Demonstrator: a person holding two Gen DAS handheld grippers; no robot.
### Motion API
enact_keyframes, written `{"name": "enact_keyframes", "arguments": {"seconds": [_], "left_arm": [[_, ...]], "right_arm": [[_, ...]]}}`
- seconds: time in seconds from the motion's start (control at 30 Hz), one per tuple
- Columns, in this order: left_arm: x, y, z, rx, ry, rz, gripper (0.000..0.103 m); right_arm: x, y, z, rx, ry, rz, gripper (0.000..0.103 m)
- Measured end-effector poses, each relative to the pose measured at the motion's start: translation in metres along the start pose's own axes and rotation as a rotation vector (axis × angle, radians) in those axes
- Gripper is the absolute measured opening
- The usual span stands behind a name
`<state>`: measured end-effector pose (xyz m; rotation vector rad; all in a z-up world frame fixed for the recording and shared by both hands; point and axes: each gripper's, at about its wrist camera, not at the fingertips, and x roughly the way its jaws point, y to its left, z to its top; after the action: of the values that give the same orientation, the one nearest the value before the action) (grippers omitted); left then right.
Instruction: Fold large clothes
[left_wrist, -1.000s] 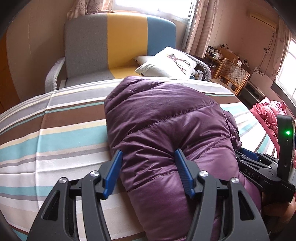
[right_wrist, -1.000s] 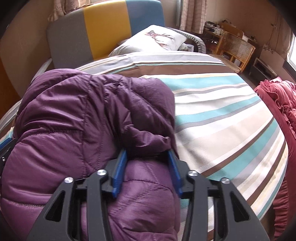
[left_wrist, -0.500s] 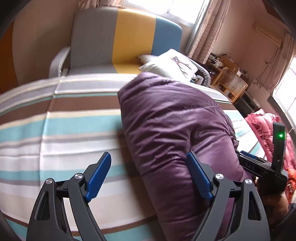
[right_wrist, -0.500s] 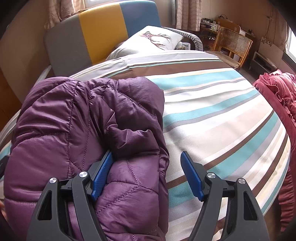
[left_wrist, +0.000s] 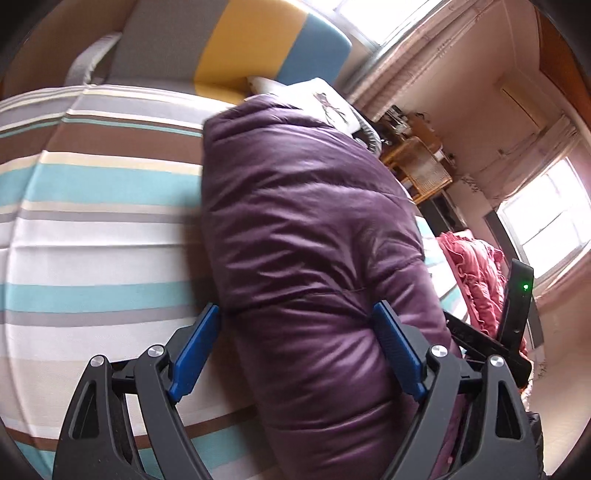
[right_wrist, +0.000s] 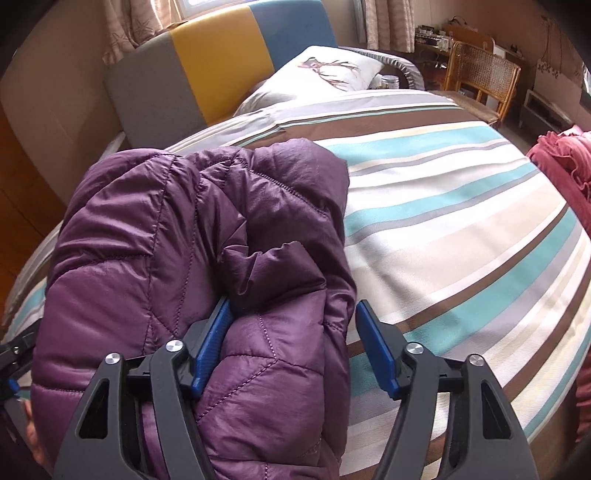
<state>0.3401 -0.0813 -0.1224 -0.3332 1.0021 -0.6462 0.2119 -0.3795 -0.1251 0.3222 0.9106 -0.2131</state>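
1. Item: purple quilted down jacket (left_wrist: 310, 229), lying on the striped bed cover (left_wrist: 96, 229), near the bed's front edge, running lengthwise toward the pillow (right_wrist: 325, 74).
2. Condition: gathered into a long, thick bundle. In the right wrist view the sides look turned in over the middle, with a sleeve or flap (right_wrist: 273, 266) lying loose on top. The long folds appear done.
3. Outstanding, by judgement: a crosswise fold to halve the bundle, plus tucking the loose flap. The near end of the bundle is hidden below both views, so its finish cannot be told.
4. Left hand-held gripper (left_wrist: 299, 350): jaws wide, straddling the near part of the bundle. The blue pads lie close against the fabric on either side; no squeeze is visible.
5. Right hand-held gripper (right_wrist: 291, 343): jaws closing. The left pad touches the fabric under the flap; the right pad stands clear of the jacket's edge, over the bed cover.
6. Change against the frames of one second ago: both hand-held grippers pinched a narrow ridge of jacket then; both have let go and spread.
7. Further change: the left view has rolled and dropped closer to the bed, so the jacket now fills more of it. The bundle itself lies about where it was.
8. Also present: a red garment (right_wrist: 569, 166) at the bed's right side, untouched.
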Motion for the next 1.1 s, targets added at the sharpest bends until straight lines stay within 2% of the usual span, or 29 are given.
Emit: {"name": "enact_keyframes", "arguments": {"seconds": [0.07, 0.17, 0.33, 0.6, 0.73, 0.87, 1.1], "left_arm": [[0.004, -0.004, 0.0, 0.006, 0.0, -0.012, 0.084], [0.008, -0.009, 0.001, 0.009, -0.003, -0.021, 0.082], [0.005, -0.01, 0.001, 0.019, -0.007, -0.034, 0.076], [0.001, -0.014, 0.002, 0.052, -0.015, -0.022, 0.069], [-0.004, -0.011, 0.001, 0.058, -0.021, -0.018, 0.068], [-0.008, -0.012, 0.002, 0.074, -0.021, -0.027, 0.055], [-0.026, -0.011, -0.003, 0.087, -0.037, -0.043, 0.047]], "right_arm": [[0.001, 0.0, 0.0, -0.005, 0.002, 0.028, 0.057], [0.002, 0.0, -0.001, -0.007, 0.008, 0.06, 0.053], [0.002, -0.01, 0.0, 0.036, 0.012, 0.12, 0.052], [0.0, -0.01, -0.001, 0.036, 0.011, 0.11, 0.052], [-0.004, -0.003, -0.001, 0.001, 0.007, 0.107, 0.044], [-0.006, 0.003, -0.003, -0.016, -0.002, 0.123, 0.032], [-0.018, 0.012, -0.01, -0.031, -0.029, 0.18, 0.02]]}}
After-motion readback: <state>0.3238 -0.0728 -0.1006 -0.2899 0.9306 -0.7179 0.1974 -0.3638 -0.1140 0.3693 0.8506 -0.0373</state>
